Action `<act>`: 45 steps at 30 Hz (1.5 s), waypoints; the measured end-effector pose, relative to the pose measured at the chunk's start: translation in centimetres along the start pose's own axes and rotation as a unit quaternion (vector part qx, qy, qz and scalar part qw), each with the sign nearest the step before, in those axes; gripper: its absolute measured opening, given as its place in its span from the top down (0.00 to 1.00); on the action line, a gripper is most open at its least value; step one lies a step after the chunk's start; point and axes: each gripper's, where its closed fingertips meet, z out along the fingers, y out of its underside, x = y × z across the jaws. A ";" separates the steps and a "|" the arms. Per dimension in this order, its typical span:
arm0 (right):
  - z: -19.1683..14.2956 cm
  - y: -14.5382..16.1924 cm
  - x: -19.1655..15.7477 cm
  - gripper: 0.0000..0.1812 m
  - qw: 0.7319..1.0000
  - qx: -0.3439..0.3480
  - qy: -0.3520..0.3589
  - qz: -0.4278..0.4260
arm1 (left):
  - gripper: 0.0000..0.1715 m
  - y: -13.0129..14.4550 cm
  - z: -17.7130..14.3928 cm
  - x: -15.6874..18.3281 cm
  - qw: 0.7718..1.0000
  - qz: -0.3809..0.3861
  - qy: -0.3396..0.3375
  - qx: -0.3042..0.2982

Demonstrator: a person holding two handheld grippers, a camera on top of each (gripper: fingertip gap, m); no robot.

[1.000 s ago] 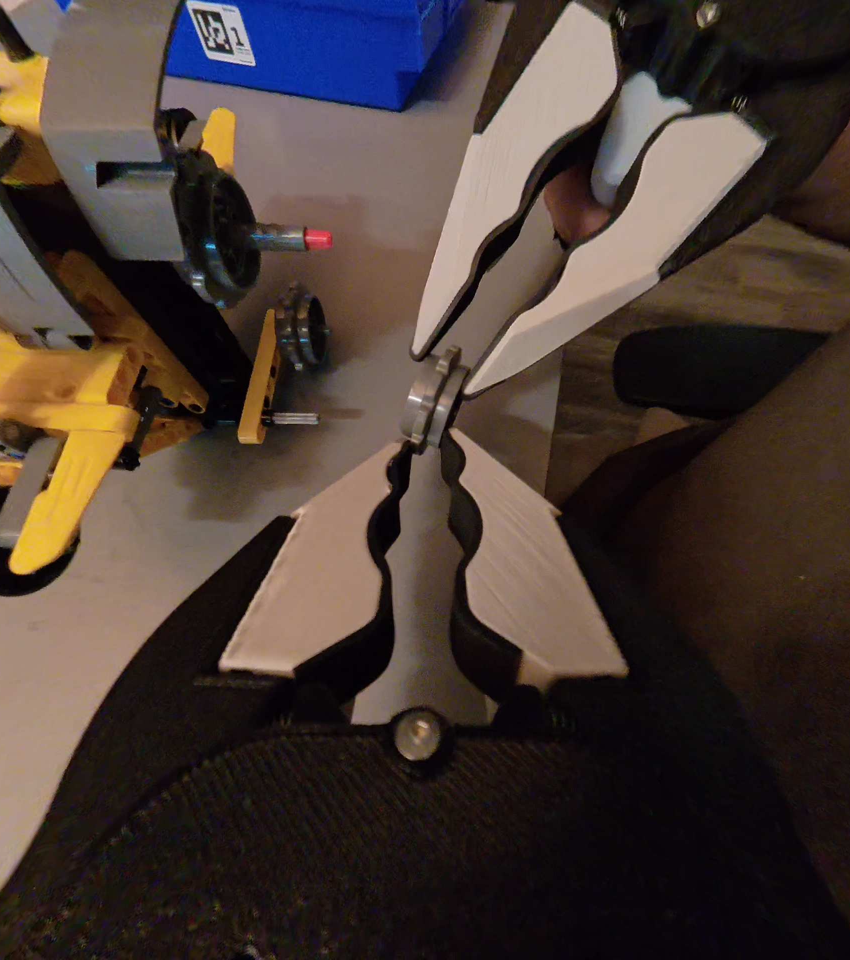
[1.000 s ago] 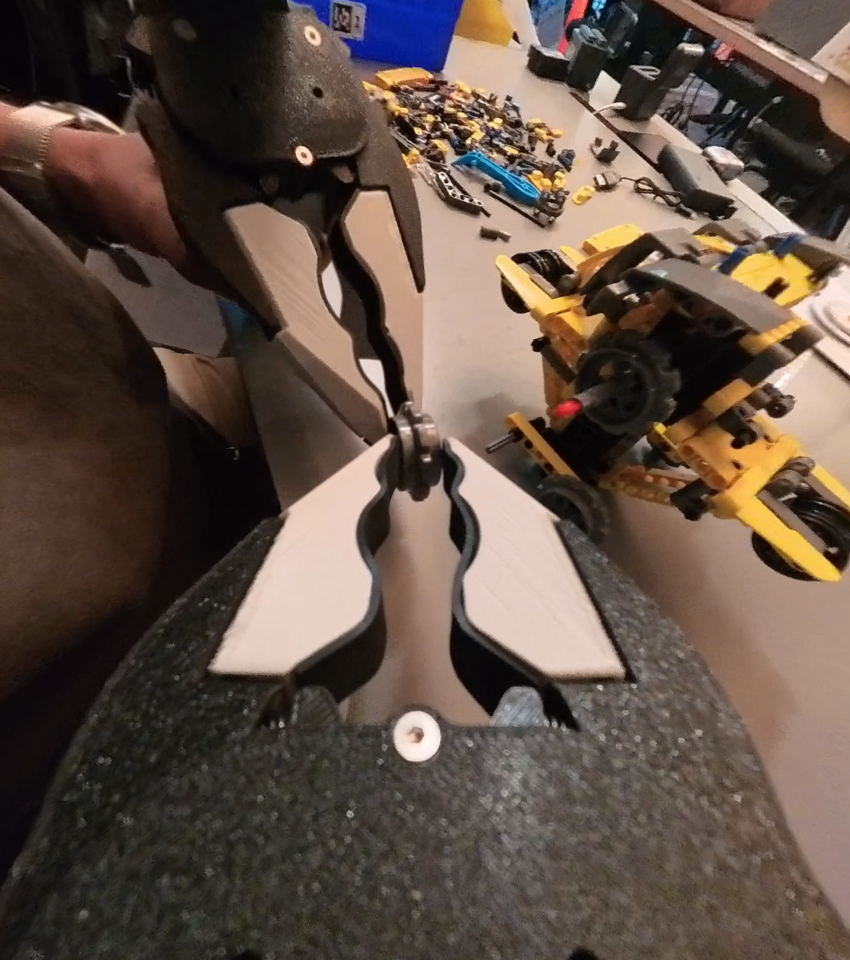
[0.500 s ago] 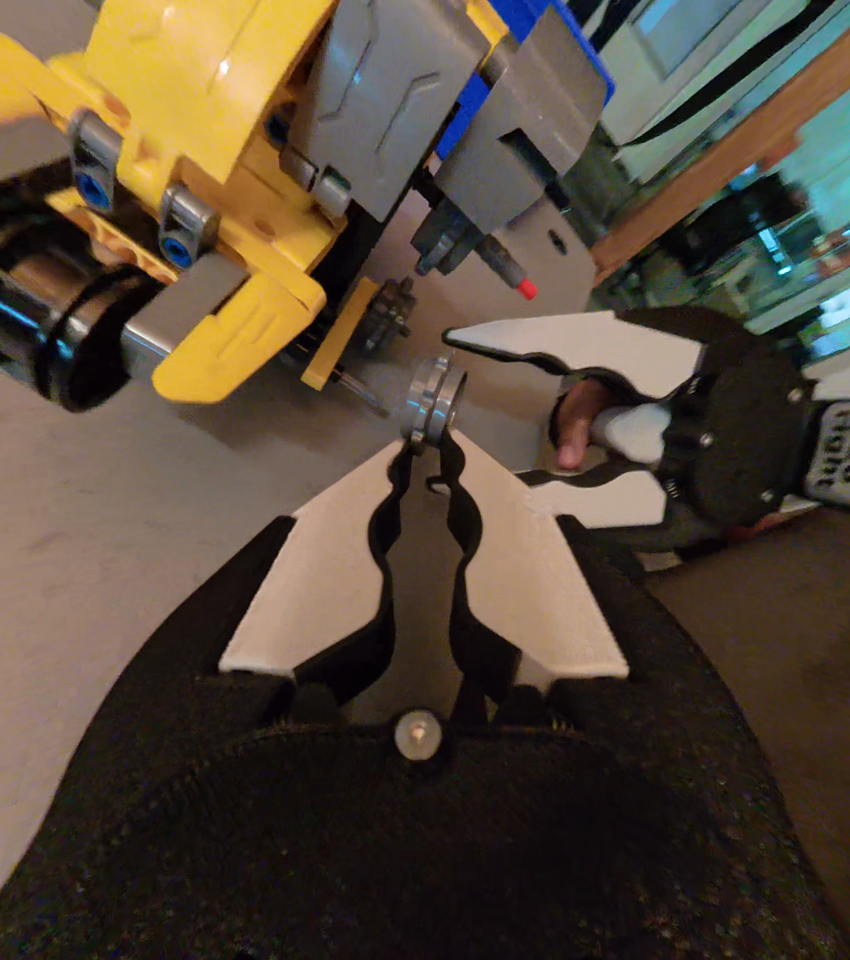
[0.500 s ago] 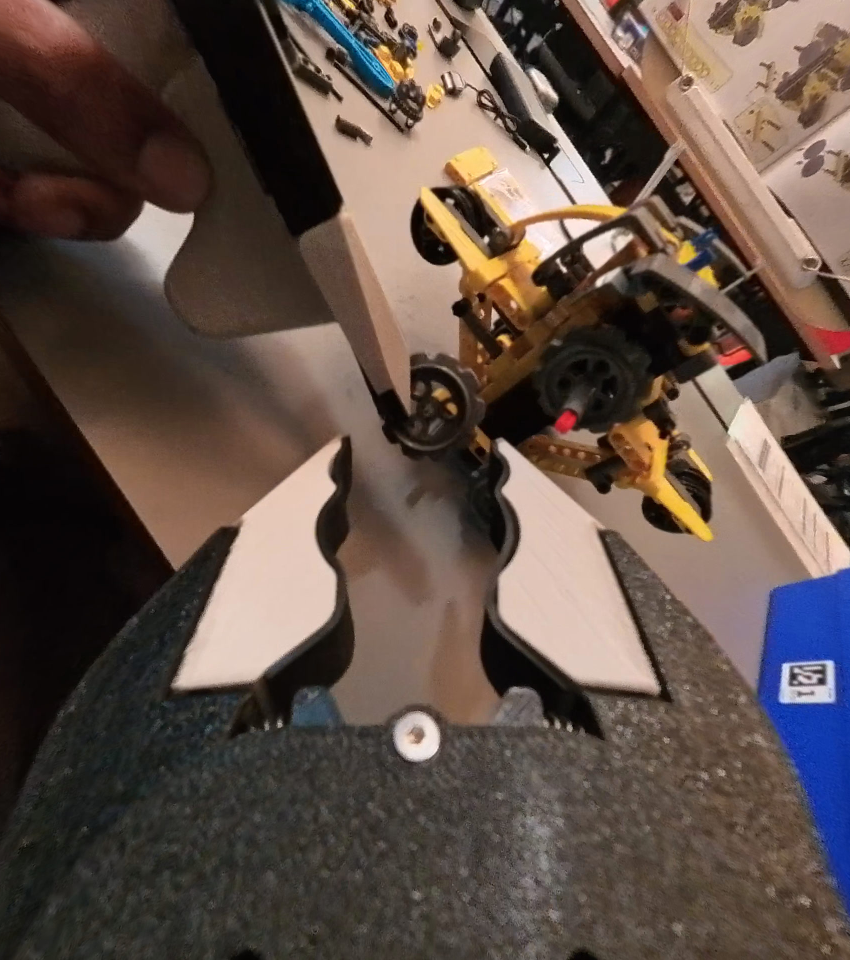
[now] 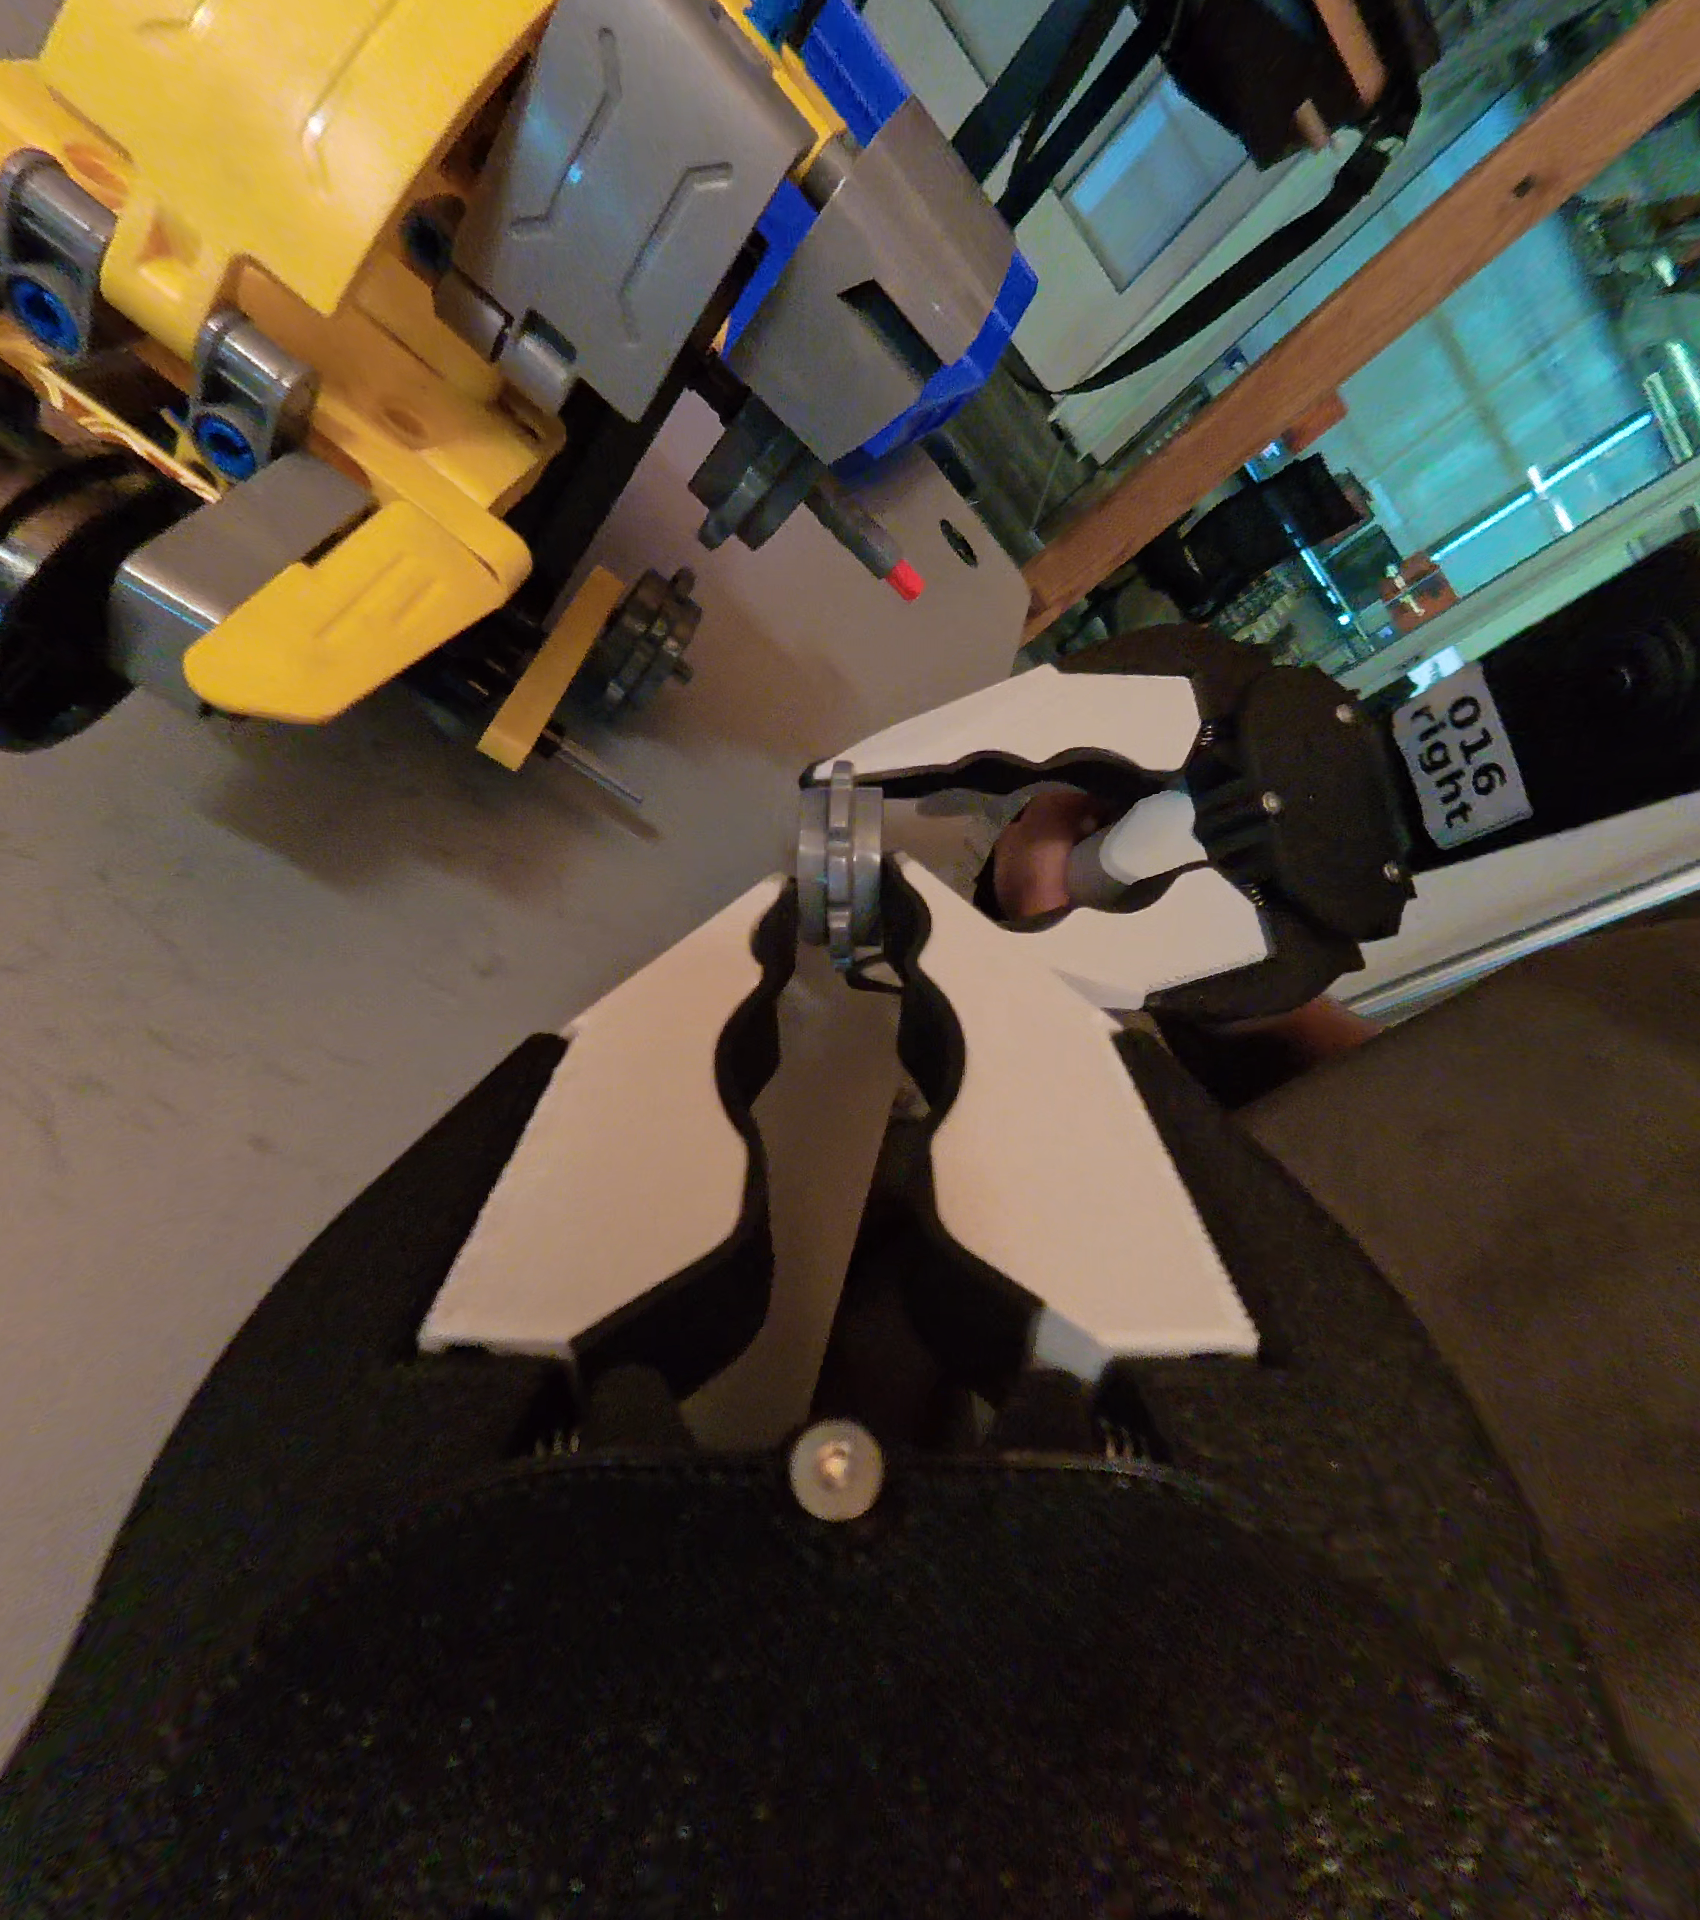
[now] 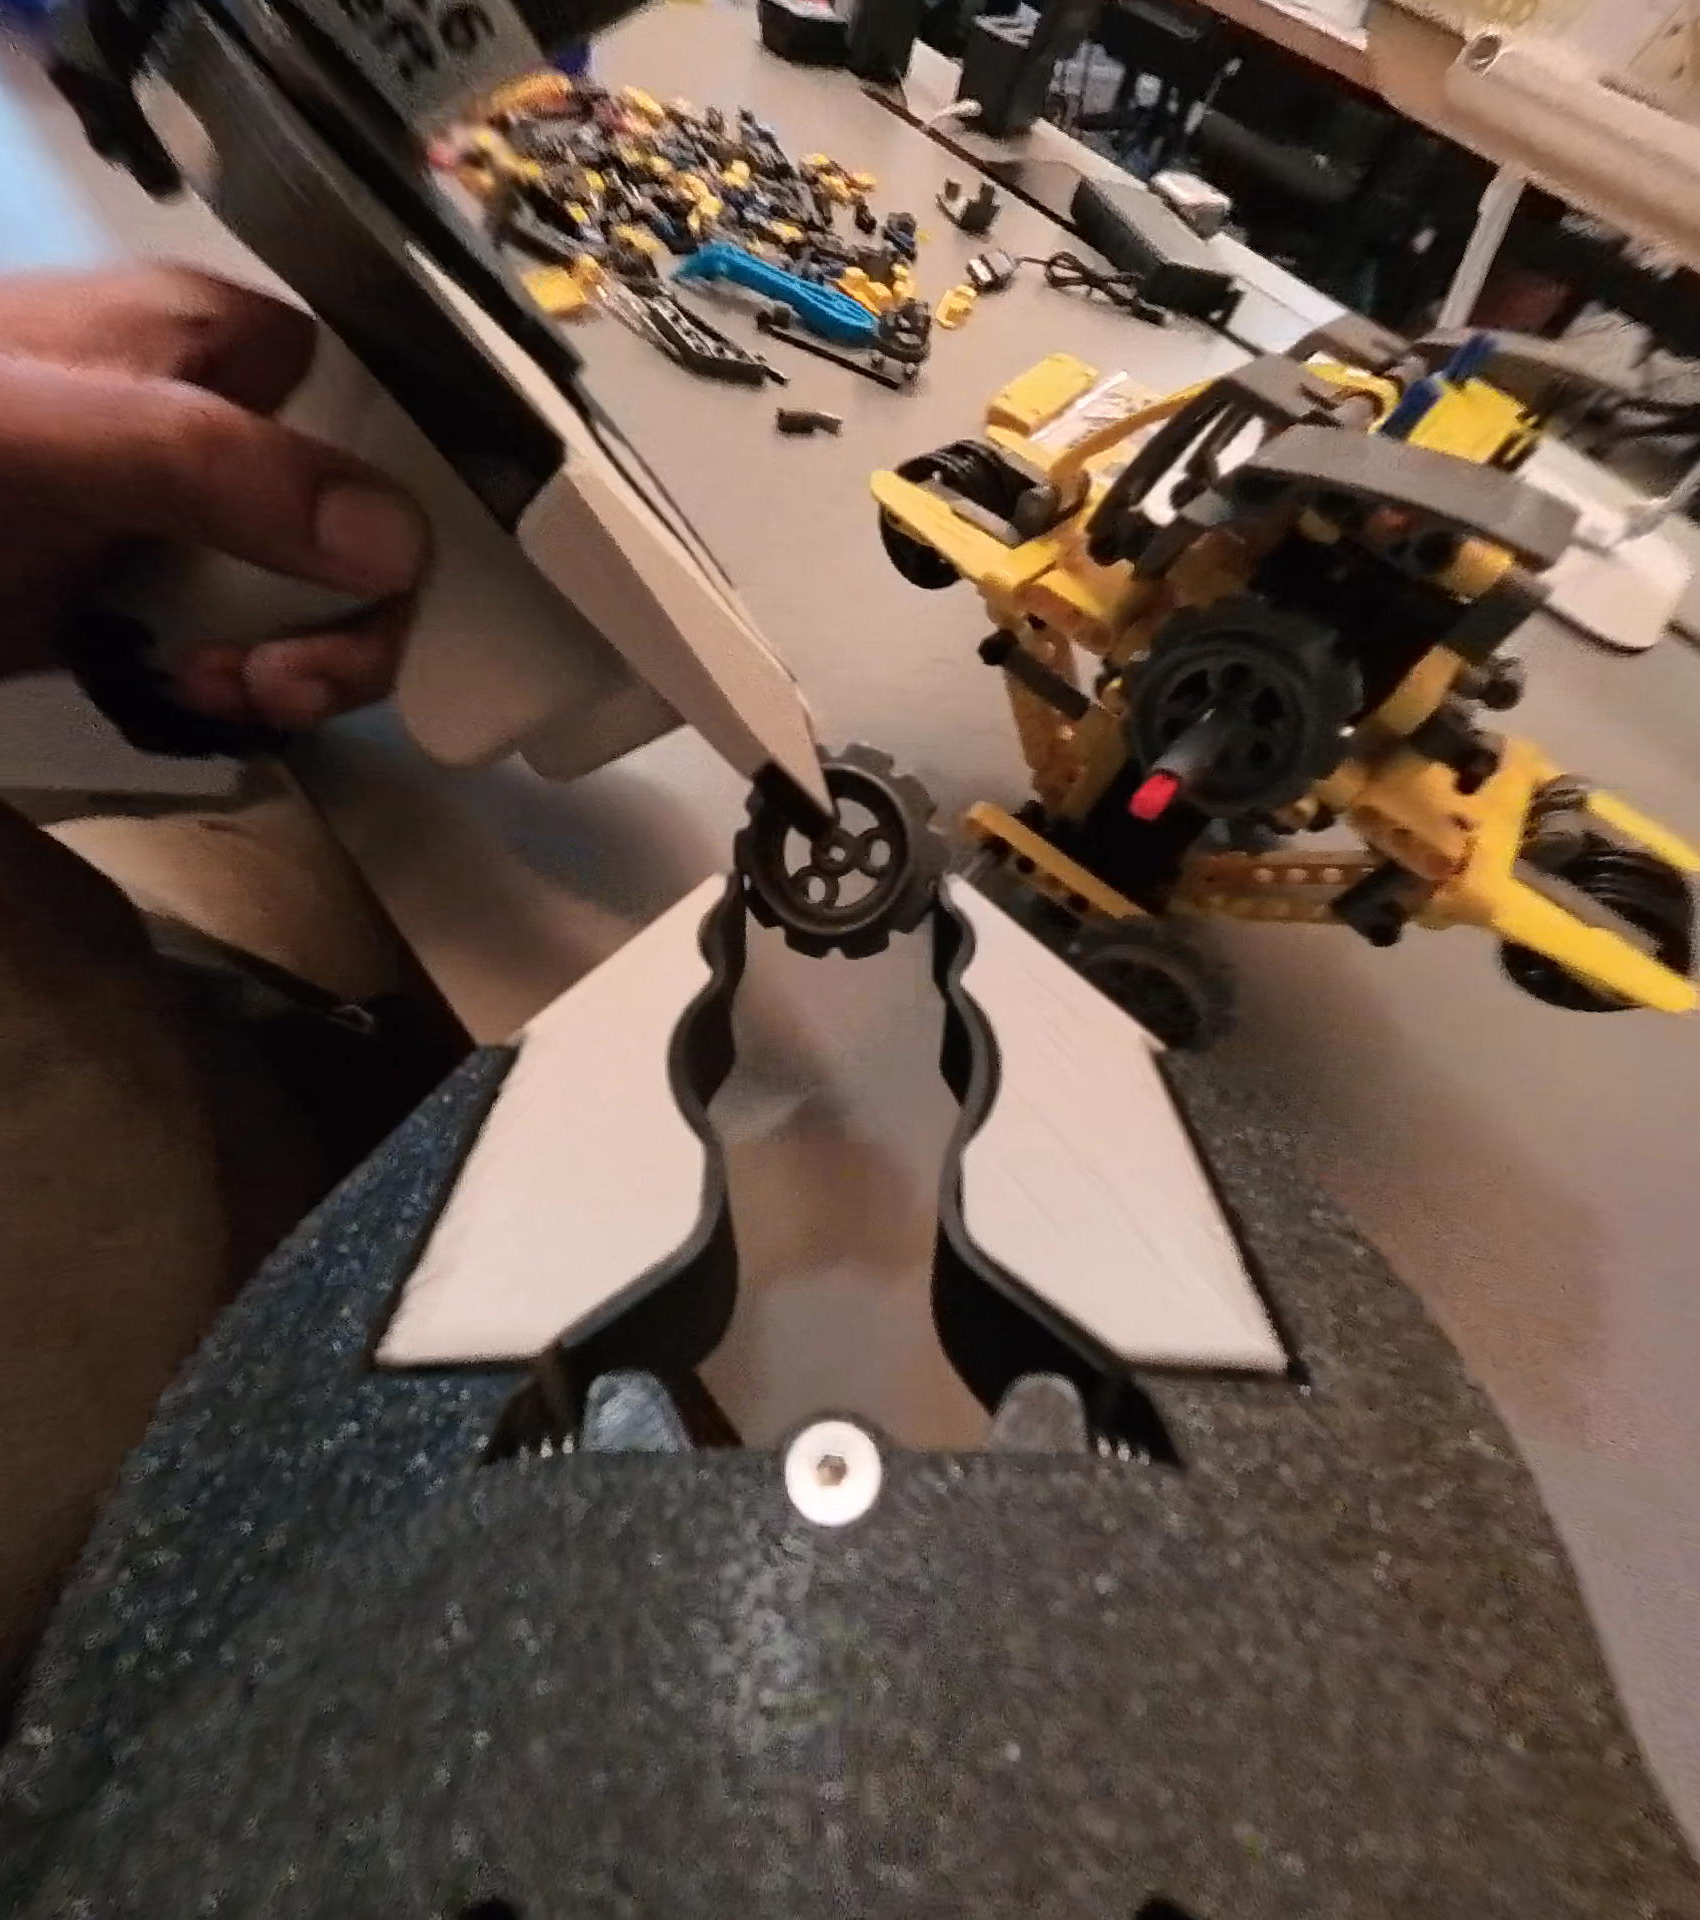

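Toothed grey plastic wheel [image 5: 838, 871] between left gripper [image 5: 838, 896] fingertips

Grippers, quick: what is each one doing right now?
Left gripper: closed on the small dark grey toothed plastic wheel.
Right gripper: open, fingers either side of that wheel, not clamped.

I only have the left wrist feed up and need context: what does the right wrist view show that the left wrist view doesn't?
Only the right wrist view: the wheel's spoked face, a pile of loose parts farther up the table, and the hand on the left gripper.

Only the left wrist view: the right gripper's labelled body and a wooden frame.

Both: the left gripper pinching the small grey wheel, right gripper open around it, and the yellow brick vehicle.
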 end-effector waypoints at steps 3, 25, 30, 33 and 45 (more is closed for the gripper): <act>-0.1 0.1 -0.5 0.80 1.000 0.001 -0.012 0.015 | 0.92 0.3 0.0 0.2 1.000 0.003 0.001 -0.003; -1.7 -4.4 -3.3 0.74 0.978 0.168 0.121 0.022 | 0.92 0.2 -5.0 0.9 0.981 0.116 -0.150 0.053; -0.3 -3.9 -2.0 0.71 0.985 0.127 0.116 0.006 | 0.92 0.0 -3.6 0.3 0.986 0.109 -0.123 0.025; 0.3 -3.8 -1.9 0.70 0.991 0.105 0.085 0.013 | 0.92 0.2 -2.9 0.1 0.990 0.096 -0.101 0.009; 0.6 -1.8 -1.3 0.77 0.992 0.011 0.116 -0.056 | 0.91 0.1 -1.8 1.4 0.999 0.049 -0.013 0.010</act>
